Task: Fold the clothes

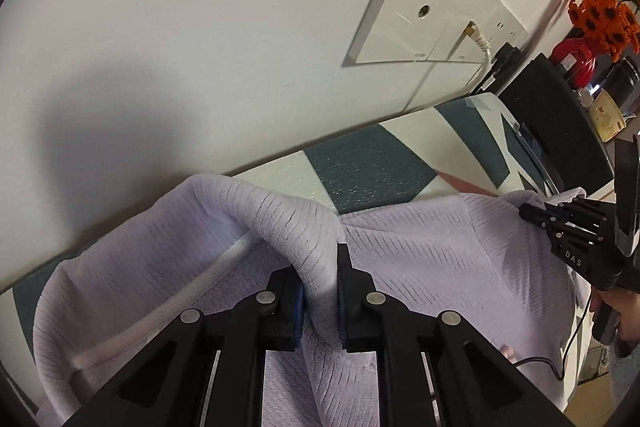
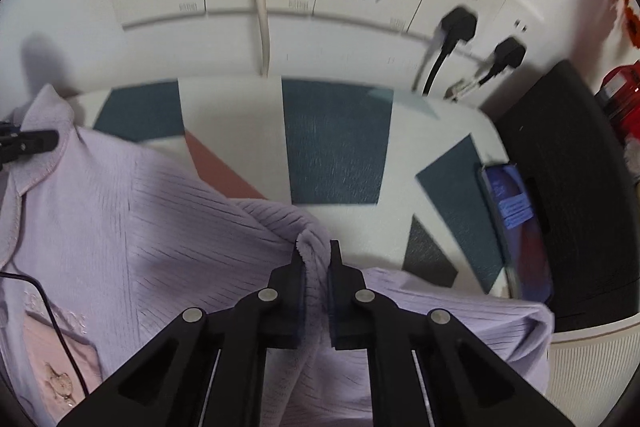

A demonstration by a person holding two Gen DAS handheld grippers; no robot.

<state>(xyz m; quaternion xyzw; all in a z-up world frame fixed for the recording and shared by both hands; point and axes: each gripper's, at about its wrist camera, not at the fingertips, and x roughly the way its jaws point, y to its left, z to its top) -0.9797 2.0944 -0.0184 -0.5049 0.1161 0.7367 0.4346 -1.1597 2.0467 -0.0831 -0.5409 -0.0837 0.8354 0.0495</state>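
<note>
Both hand-held grippers, left point(image 1: 320, 291) and right point(image 2: 316, 287), are pinching folds of the lilac garment point(image 1: 420, 259) lying on the patterned counter point(image 2: 336, 143); only the right view is showing its pink patch point(image 2: 60, 359), partly cut off.

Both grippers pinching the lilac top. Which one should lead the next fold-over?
Probably left. The left hand-held gripper pinches the lilac garment beside the wall, with cloth ahead to fold across. The right hand-held gripper grips near the phone.
</note>
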